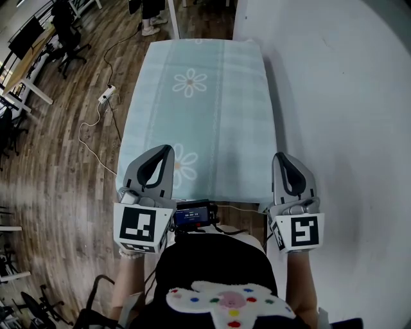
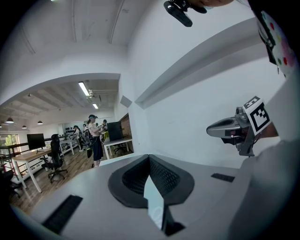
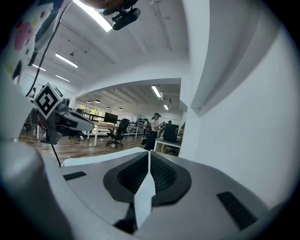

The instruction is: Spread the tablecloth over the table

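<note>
A pale teal tablecloth [image 1: 205, 109] with white daisies lies flat over the long table and hangs over its near edge. My left gripper [image 1: 168, 149] rests at the near left of the cloth. My right gripper [image 1: 280, 156] rests at the near right, beside the wall. In the left gripper view the jaws [image 2: 149, 157] are shut, with a thin strip of pale cloth [image 2: 153, 201] pinched between the pads. The right gripper view shows the same: jaws [image 3: 148, 153] shut on a sliver of cloth [image 3: 145, 197]. Both grippers point along the table, nearly level.
A white wall [image 1: 340, 96] runs close along the table's right side. Wooden floor lies to the left, with a power strip and cable [image 1: 106, 95]. Office chairs and desks stand at the far left. A person [image 1: 153, 19] stands beyond the table's far end.
</note>
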Demonstrator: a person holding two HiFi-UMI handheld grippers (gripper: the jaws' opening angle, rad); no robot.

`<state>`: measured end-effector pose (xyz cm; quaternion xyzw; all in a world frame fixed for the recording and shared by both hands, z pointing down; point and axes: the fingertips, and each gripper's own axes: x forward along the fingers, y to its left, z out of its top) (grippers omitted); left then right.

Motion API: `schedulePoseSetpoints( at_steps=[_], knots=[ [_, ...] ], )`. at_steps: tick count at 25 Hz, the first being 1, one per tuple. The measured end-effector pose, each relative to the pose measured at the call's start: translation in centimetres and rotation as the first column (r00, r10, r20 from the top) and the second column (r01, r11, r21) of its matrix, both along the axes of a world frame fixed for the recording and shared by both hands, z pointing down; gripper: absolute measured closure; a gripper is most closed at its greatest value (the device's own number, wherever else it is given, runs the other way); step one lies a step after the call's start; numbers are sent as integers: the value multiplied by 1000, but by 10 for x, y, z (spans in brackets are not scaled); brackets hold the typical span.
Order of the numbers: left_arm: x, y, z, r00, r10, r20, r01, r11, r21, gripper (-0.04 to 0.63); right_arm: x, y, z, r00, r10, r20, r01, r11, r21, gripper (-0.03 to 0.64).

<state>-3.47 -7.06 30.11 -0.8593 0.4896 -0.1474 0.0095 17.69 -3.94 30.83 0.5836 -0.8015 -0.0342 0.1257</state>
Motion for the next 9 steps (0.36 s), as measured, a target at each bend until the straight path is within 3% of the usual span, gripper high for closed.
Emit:
schedulePoseSetpoints(
  at_steps=[9],
  knots=[
    [1, 2, 2, 1000, 0, -6, 0, 1000, -1, 581, -3, 3, 3, 1000, -24, -12, 24, 1000, -6, 577]
  ],
)
